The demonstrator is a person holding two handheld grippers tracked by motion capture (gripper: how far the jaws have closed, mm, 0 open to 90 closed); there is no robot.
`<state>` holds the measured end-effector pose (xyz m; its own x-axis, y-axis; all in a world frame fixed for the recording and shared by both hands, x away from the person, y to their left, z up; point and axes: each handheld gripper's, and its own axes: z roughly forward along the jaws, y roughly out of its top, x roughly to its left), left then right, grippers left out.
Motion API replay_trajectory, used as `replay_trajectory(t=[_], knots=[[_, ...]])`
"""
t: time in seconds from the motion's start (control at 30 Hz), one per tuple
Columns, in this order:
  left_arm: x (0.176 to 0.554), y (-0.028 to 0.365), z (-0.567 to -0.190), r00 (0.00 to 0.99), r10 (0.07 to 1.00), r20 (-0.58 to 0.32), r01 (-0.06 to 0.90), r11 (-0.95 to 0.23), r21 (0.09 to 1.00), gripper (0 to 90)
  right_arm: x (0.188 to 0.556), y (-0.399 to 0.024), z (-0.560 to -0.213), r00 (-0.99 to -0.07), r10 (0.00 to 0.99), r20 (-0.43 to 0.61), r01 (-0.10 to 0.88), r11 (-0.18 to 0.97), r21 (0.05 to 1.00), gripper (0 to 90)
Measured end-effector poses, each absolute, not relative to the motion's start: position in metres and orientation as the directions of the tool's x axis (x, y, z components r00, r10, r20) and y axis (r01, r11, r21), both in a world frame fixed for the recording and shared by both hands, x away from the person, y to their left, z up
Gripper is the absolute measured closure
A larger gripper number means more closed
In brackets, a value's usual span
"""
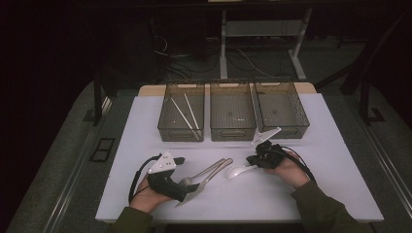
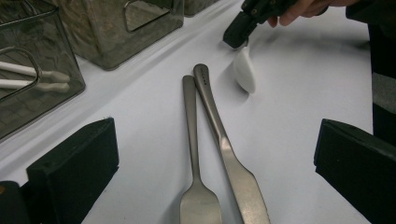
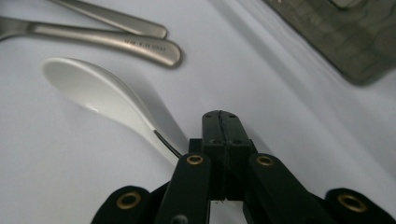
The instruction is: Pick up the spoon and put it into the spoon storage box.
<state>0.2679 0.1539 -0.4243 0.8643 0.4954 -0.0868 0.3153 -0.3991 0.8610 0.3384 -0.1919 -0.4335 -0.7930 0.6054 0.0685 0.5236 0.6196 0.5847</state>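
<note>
A white ceramic spoon (image 1: 235, 171) (image 2: 244, 70) (image 3: 93, 88) lies on the white table, bowl to the left. My right gripper (image 1: 251, 159) (image 3: 222, 122) (image 2: 236, 37) is at the spoon's handle end, jaws shut flat together; the handle runs under its left jaw, and I see no grip on it. A steel fork (image 1: 203, 171) (image 2: 191, 140) and a steel knife (image 1: 212, 175) (image 2: 219, 130) (image 3: 140, 45) lie side by side. My left gripper (image 1: 187, 177) (image 2: 217, 137) stands open around their head ends without touching them.
Three clear grey bins (image 1: 232, 133) stand in a row at the far side of the table; the left bin (image 1: 182, 133) (image 2: 51, 88) holds white chopsticks (image 1: 187, 116) (image 2: 28, 77). The white table top (image 1: 272, 194) ends close to the person's forearms.
</note>
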Motion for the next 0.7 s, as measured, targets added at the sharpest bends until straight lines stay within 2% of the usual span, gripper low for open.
replay_trajectory(t=[0.7], knots=[[0.268, 0.153, -0.424, 0.866, 0.492, -0.085, 0.313, -0.403, 0.86, 0.0, 0.324, -0.211, -0.435, -0.787, 0.609, 0.097, 0.541, 0.606, 0.584, 89.6]])
